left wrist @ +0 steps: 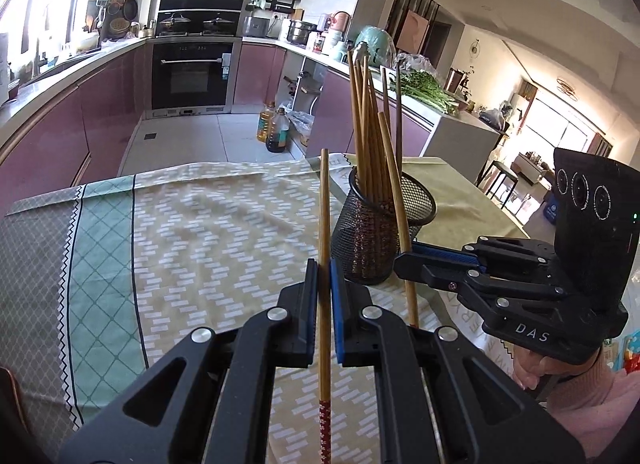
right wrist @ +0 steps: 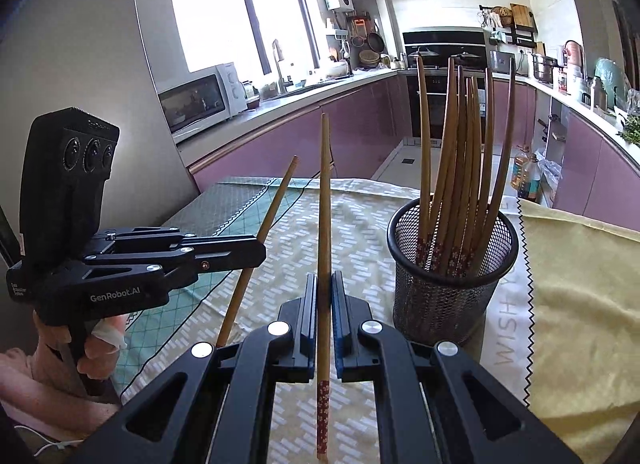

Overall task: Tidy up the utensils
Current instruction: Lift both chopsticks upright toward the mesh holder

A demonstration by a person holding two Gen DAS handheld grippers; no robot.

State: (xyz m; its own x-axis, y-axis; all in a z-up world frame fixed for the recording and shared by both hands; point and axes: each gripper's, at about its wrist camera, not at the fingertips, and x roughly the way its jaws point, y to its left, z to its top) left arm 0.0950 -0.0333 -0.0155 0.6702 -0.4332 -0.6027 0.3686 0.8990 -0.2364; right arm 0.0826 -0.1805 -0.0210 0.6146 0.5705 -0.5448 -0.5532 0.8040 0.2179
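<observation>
A black mesh holder [left wrist: 382, 223] [right wrist: 452, 272] stands on the patterned tablecloth with several wooden chopsticks upright in it. My left gripper [left wrist: 324, 268] is shut on a single chopstick [left wrist: 325, 203], tip pointing up and away, red patterned end toward me. My right gripper [right wrist: 325, 280] is shut on another chopstick [right wrist: 325, 191] in the same way. In the left wrist view the right gripper [left wrist: 402, 262] sits just right of the holder's base with its chopstick [left wrist: 412, 304]. In the right wrist view the left gripper [right wrist: 258, 250] is to the left, its chopstick [right wrist: 274, 203] tilted.
The tablecloth [left wrist: 200, 232] covers the table, with a yellow cloth [right wrist: 580, 284] under and right of the holder. The table's far edge drops to the kitchen floor, where oil bottles [left wrist: 272, 127] stand. Counters, an oven and a microwave [right wrist: 200, 103] lie beyond.
</observation>
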